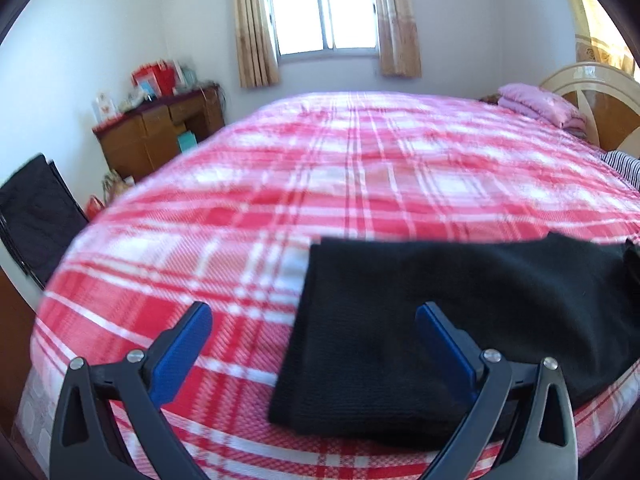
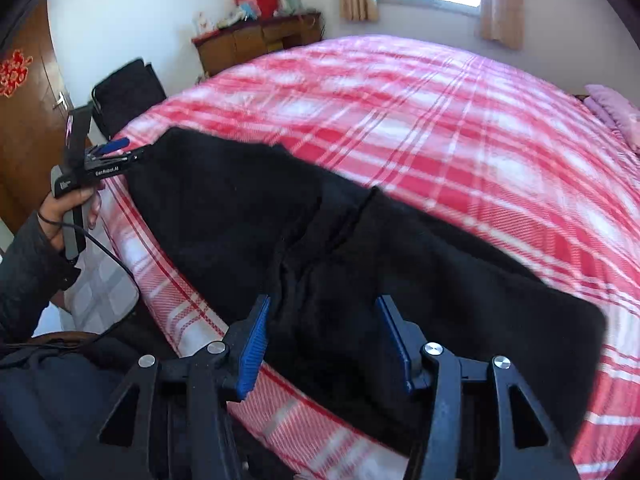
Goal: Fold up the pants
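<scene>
- Black knit pants (image 2: 360, 248) lie along the near edge of the red-and-white plaid bed cover (image 2: 460, 128), partly folded.
- Left gripper (image 1: 314, 320): jaws apart, empty, at the pants' end.
- Right gripper (image 2: 324, 312): jaws apart, straddling cloth mid-length, pads not pressing.
- Judgement: between folds; next move needs both grippers to pinch an edge.

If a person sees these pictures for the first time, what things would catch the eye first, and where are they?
First comes the red and white plaid bedcover, which fills most of both views. Next are the black pants, lying across its near edge. In the foreground of each view stands a gripper with blue pads: the left gripper is open beside the end of the pants, and the right gripper is open above their wrinkled middle.
</scene>
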